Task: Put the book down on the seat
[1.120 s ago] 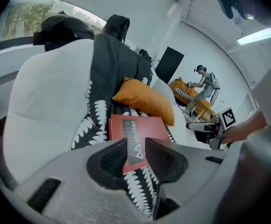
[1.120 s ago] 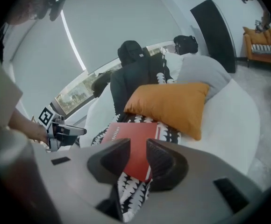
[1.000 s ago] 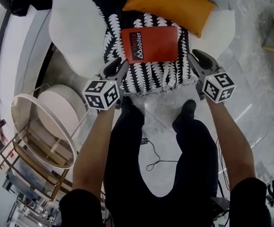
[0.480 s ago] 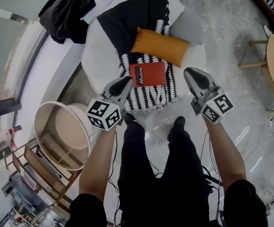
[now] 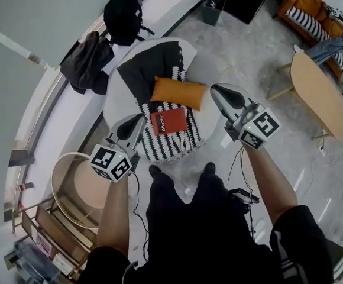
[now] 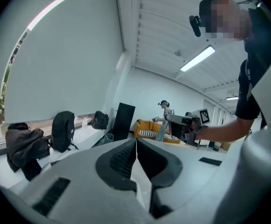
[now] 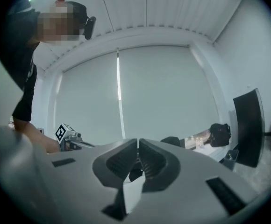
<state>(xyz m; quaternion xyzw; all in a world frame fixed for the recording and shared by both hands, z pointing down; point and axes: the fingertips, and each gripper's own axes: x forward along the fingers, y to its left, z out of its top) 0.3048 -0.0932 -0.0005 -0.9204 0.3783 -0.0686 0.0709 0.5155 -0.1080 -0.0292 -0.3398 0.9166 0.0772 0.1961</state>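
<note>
The red book (image 5: 169, 122) lies flat on the black-and-white throw (image 5: 170, 143) over the round white seat (image 5: 122, 97), just in front of an orange cushion (image 5: 178, 92). Neither gripper touches it. My left gripper (image 5: 137, 119) hovers just left of the book; in the left gripper view (image 6: 136, 141) its jaws meet with nothing between them. To the right of the seat, my right gripper (image 5: 214, 89) is raised beside the cushion. In the right gripper view (image 7: 138, 144) its jaws are closing, almost together, and they hold nothing.
A round wooden-rimmed side table (image 5: 63, 183) stands left of my legs. Dark bags (image 5: 89, 62) and a backpack (image 5: 123, 19) sit on the window ledge behind the seat. An oval wooden table (image 5: 318, 93) and an orange sofa (image 5: 304, 5) are at right. Cables (image 5: 238, 158) trail over the floor.
The head view has pulled up and back, so the seat looks smaller. Both grippers have drawn away from the book and their jaws have come together. The book stays on the seat.
</note>
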